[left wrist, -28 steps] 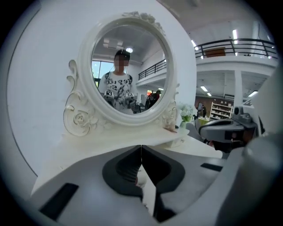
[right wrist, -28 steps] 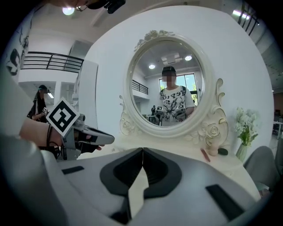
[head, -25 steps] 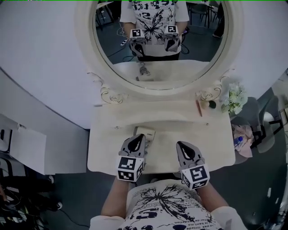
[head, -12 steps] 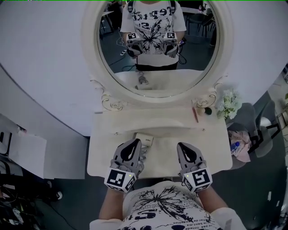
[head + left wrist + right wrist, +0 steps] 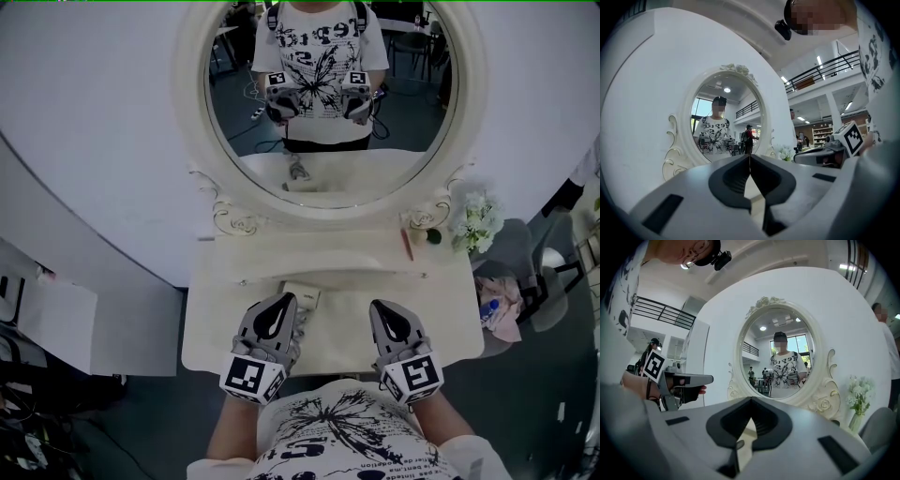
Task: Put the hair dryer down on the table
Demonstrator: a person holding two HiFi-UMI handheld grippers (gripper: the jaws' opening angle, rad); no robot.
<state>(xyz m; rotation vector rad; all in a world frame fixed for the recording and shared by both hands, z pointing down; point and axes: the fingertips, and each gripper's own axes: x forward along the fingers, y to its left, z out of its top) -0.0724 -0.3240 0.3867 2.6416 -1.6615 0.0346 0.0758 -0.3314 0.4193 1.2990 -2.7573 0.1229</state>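
I cannot make out a hair dryer in any view. A small cream flat box (image 5: 301, 293) lies on the cream dressing table (image 5: 441, 309), just right of the tip of my left gripper (image 5: 284, 301). That gripper hovers over the table's near edge with its jaws shut and nothing between them (image 5: 750, 161). My right gripper (image 5: 381, 306) hovers beside it at the same edge, also shut and empty (image 5: 751, 401). In the oval mirror (image 5: 328, 103) a small grey thing (image 5: 298, 172) shows on the reflected tabletop; what it is I cannot tell.
A pink pencil (image 5: 407, 242) and a small dark round thing (image 5: 433, 235) lie at the table's back right. White flowers (image 5: 475, 222) stand at the right corner. A grey chair (image 5: 525, 253) is off to the right, a white cabinet (image 5: 47, 319) to the left.
The head view has shifted up a little. My left gripper has drawn back slightly toward the body, away from the cream box. Both grippers stay shut.
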